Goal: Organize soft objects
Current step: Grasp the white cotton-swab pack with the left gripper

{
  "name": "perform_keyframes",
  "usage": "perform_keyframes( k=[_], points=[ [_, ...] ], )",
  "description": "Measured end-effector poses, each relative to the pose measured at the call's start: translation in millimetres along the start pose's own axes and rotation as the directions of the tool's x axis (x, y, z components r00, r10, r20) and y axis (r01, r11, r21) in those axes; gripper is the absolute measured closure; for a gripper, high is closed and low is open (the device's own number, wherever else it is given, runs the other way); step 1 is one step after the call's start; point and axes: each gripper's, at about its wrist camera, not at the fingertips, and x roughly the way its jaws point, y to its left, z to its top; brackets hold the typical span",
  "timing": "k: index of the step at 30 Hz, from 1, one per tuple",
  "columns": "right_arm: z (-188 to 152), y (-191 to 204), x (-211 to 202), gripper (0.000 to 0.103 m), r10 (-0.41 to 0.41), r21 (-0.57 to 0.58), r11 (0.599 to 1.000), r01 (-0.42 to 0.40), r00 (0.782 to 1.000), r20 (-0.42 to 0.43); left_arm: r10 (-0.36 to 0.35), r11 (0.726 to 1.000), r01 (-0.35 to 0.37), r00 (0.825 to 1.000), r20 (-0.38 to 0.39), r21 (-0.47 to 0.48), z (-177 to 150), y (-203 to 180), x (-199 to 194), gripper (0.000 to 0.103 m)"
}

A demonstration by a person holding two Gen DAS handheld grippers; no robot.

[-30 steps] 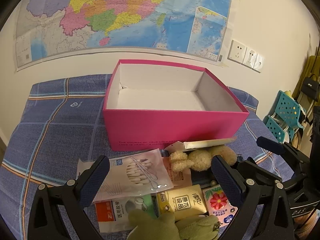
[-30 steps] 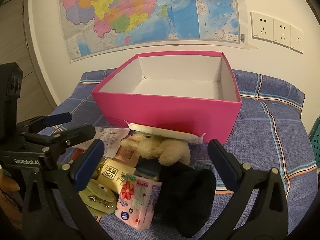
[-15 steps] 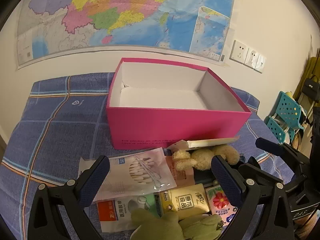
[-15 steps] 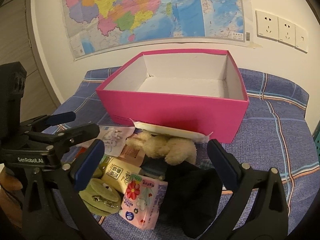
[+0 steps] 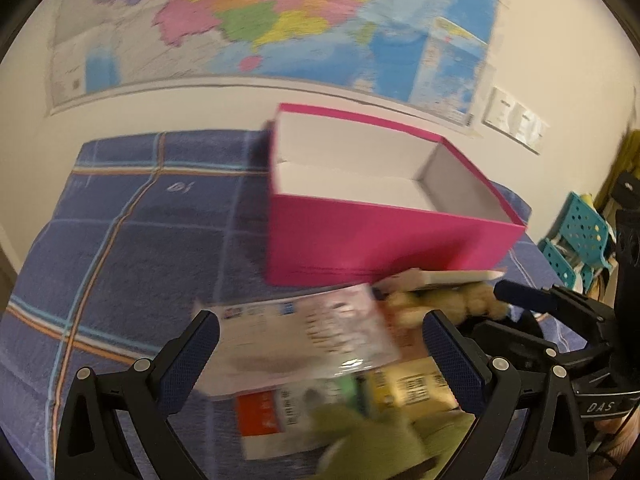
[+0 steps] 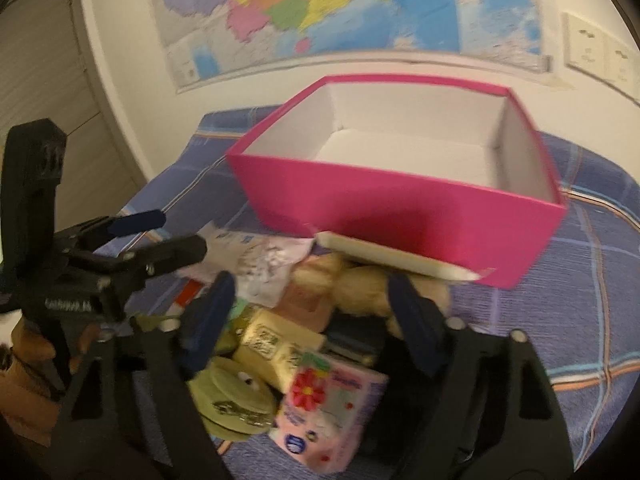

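An empty pink box (image 5: pixel 384 236) (image 6: pixel 400 208) stands on the blue checked cloth. In front of it lies a pile: a beige plush toy (image 6: pixel 356 288) (image 5: pixel 452 304), a green plush (image 6: pixel 232 400) (image 5: pixel 368 436), a yellow tissue pack (image 6: pixel 280 344), a floral tissue pack (image 6: pixel 328 412) and a cotton-swab packet (image 5: pixel 312 336). My left gripper (image 5: pixel 320 340) is open above the swab packet. My right gripper (image 6: pixel 316 308) hangs over the pile with its jaws closing. The beige plush lies between them, and no pad visibly presses on it.
A long white packet (image 6: pixel 392 256) leans on the box front. The cloth (image 5: pixel 132 240) lies bare left of the box. Behind it is a wall with a map (image 5: pixel 280 20) and sockets (image 6: pixel 588 44). A teal perforated stool (image 5: pixel 576 240) stands at the right.
Both views have swung, so the box now sits further right in each. The right gripper's jaws have narrowed and come closer to the beige plush. The left gripper stays open.
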Motion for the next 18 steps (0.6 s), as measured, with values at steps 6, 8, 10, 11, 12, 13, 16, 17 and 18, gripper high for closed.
perform_keyframes(
  k=[6, 8, 10, 11, 12, 13, 16, 17, 18],
  points=[
    [3.1, 18.3, 29.7, 0.053, 0.087, -0.034, 0.995, -0.091, 0.991, -0.100, 0.007, 0.997, -0.010, 0.999, -0.042, -0.072, -3.6, 42.0, 8.4, 0.001],
    [3.5, 22.9, 39.6, 0.061, 0.109, -0.033, 0.993, -0.115, 0.985, -0.137, 0.008, 0.997, -0.013, 0.998, -0.065, -0.071, -6.8, 49.7, 15.1, 0.004],
    [4.3, 25.7, 50.7, 0.065, 0.123, -0.029, 0.991, -0.130, 0.976, -0.182, -0.008, 0.997, 0.001, 0.996, -0.086, -0.082, -9.0, 55.1, 21.1, 0.008],
    [3.9, 26.3, 56.9, 0.065, 0.122, -0.023, 0.991, -0.129, 0.971, -0.206, -0.026, 0.996, 0.017, 0.995, -0.099, -0.091, -10.1, 58.4, 25.8, 0.009],
    [4.0, 26.4, 61.2, 0.065, 0.117, -0.017, 0.992, -0.123, 0.969, -0.218, -0.033, 0.995, 0.023, 0.994, -0.108, -0.094, -10.9, 60.9, 28.5, 0.009],
    [3.2, 25.5, 66.6, 0.065, 0.111, -0.003, 0.993, -0.115, 0.966, -0.235, -0.037, 0.995, 0.025, 0.992, -0.119, -0.095, -11.5, 63.1, 32.6, 0.010],
    [1.6, 18.7, 77.2, 0.065, 0.088, 0.050, 0.996, -0.077, 0.960, -0.267, -0.061, 0.993, 0.045, 0.987, -0.148, -0.107, -12.0, 70.0, 43.3, 0.015],
    [0.3, 15.3, 81.4, 0.065, 0.094, 0.077, 0.994, -0.075, 0.956, -0.277, -0.068, 0.992, 0.051, 0.986, -0.155, -0.112, -12.3, 72.8, 44.7, 0.016],
    [0.5, 13.0, 83.0, 0.065, 0.105, 0.094, 0.992, -0.082, 0.955, -0.276, -0.076, 0.992, 0.057, 0.983, -0.164, -0.113, -12.8, 75.0, 47.9, 0.021]
  ],
)
